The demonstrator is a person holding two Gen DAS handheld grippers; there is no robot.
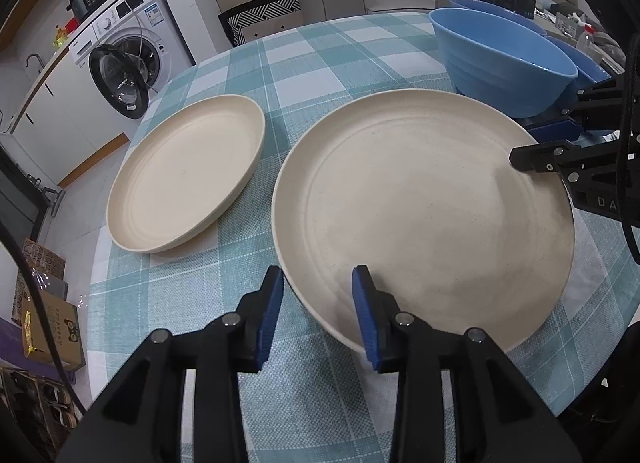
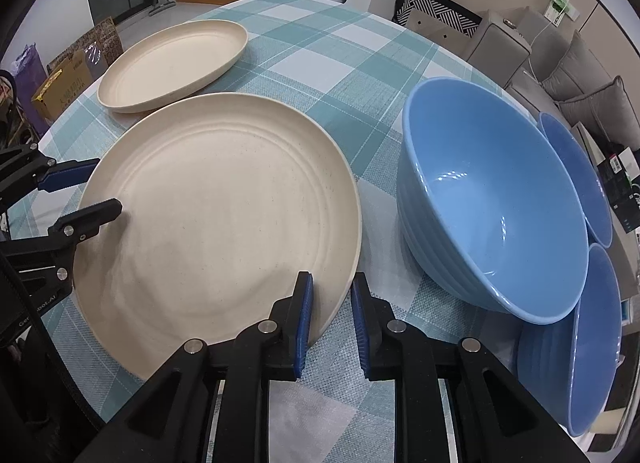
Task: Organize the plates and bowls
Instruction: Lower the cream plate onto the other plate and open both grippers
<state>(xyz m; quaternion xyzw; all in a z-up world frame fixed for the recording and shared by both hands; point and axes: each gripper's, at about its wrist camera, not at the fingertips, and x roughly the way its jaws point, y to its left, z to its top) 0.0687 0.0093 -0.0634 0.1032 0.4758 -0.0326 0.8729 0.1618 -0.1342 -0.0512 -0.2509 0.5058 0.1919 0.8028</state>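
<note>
Cream and matte, the near plate [image 2: 216,215] on the checked tablecloth [image 1: 320,63] looks light, stiff and best pinched at its thin rim, which both the left gripper [image 1: 318,315] and right gripper [image 2: 331,323] straddle, jaws slack.

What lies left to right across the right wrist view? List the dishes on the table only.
Small plate → large plate → big bowl. Two more blue bowls sit at the right edge, one above the other in the picture, so I leave them unordered.
</note>
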